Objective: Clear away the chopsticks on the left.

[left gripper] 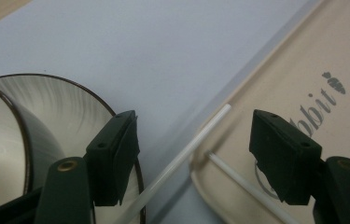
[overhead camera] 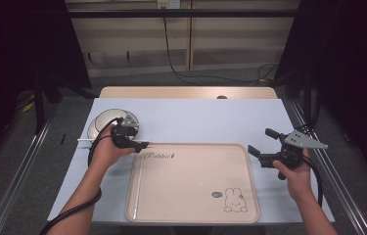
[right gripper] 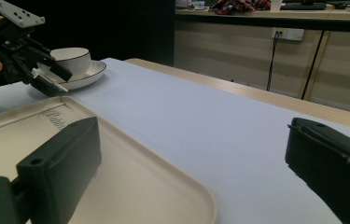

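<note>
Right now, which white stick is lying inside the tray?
The stick by the tray's left rim lies inside it. The other stick passes between the left gripper's open jaws, outside the tray, beside the saucer.

"Rabbit" printed on beige tray (overhead camera: 191, 205)

My hand-held gripper (left gripper: 193, 161) straddles a white stick (left gripper: 182, 158) off the tray's (left gripper: 312, 60) corner, saucer (left gripper: 60, 102) at nine o'clock.

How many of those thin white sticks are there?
2. One stick lies between the left gripper's open jaws at the tray's corner; the other stick lies inside the tray along its edge.
</note>
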Motion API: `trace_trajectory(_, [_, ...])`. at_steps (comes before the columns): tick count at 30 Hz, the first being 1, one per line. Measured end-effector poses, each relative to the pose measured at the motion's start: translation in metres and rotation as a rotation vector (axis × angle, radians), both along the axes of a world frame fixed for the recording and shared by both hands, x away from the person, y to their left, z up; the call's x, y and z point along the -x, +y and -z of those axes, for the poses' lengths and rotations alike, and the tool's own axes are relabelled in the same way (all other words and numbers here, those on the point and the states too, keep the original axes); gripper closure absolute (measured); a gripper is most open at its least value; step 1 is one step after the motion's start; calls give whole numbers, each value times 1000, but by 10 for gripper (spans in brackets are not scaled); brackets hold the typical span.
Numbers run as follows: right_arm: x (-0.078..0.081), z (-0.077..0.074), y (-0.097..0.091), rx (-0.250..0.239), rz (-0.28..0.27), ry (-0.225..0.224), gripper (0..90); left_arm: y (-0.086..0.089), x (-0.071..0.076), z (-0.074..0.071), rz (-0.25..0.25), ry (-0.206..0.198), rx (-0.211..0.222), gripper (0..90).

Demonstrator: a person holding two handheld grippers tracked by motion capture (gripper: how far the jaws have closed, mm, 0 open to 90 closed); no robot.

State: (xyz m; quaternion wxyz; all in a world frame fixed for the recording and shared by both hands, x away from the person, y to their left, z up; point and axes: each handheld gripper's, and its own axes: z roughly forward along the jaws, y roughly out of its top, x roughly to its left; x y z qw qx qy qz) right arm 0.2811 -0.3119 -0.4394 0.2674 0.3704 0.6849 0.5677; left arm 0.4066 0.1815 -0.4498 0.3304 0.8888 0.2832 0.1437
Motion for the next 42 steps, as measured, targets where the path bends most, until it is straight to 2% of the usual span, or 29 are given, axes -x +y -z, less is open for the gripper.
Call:
trace_trajectory(2, [0,0,0,0,1,0,26,0,-1,2,4,4,13,352])
trace_trajectory(3, [0,0,0,-1,0,2,26,2,-2,1,23,13,5,373])
trace_trajectory(6, [-1,1,1,7,-12,1,26,1,-4,0,26,10,1,386])
trace_trajectory(7, [0,1,1,3,-8,6,26,1,-3,0,28,4,-16,400])
trace_trajectory(8, [0,1,2,3,-6,6,26,1,-4,-1,51,-2,-44,420])
trace_trajectory(9, [0,1,2,6,-8,7,27,-1,-3,0,47,-4,-29,426])
trace_trajectory(10, [0,1,2,4,-7,9,26,0,-4,0,65,-2,-52,441])
trace_trajectory(11, [-1,1,2,5,-8,6,26,-1,-4,1,50,2,-42,444])
trace_trajectory(12, [-1,1,1,8,-9,5,26,0,-4,0,69,21,-44,449])
trace_trajectory(20, [-1,1,1,3,-16,8,28,-2,-5,3,101,31,-83,507])
trace_trajectory(21, [-1,1,1,0,-15,10,29,-3,-4,4,89,17,-79,509])
trace_trajectory(22, [-1,1,1,3,-16,9,28,-3,-4,3,107,36,-88,510])
trace_trajectory(30, [-1,1,1,-5,-13,10,28,-4,-5,3,110,35,-87,541])
trace_trajectory(32, [-1,2,1,-2,-16,11,28,-4,-5,3,109,25,-91,561])
trace_trajectory(36, [-1,2,1,-2,-16,11,28,-3,-6,3,105,31,-92,608])
trace_trajectory(40, [-1,2,0,-2,-14,11,28,-3,-7,3,99,26,-79,644])
trace_trajectory(41, [-1,2,0,-2,-14,11,28,-4,-7,4,90,6,-77,653])
trace_trajectory(42, [-1,2,0,-2,-15,11,28,-4,-7,4,83,12,-69,657])
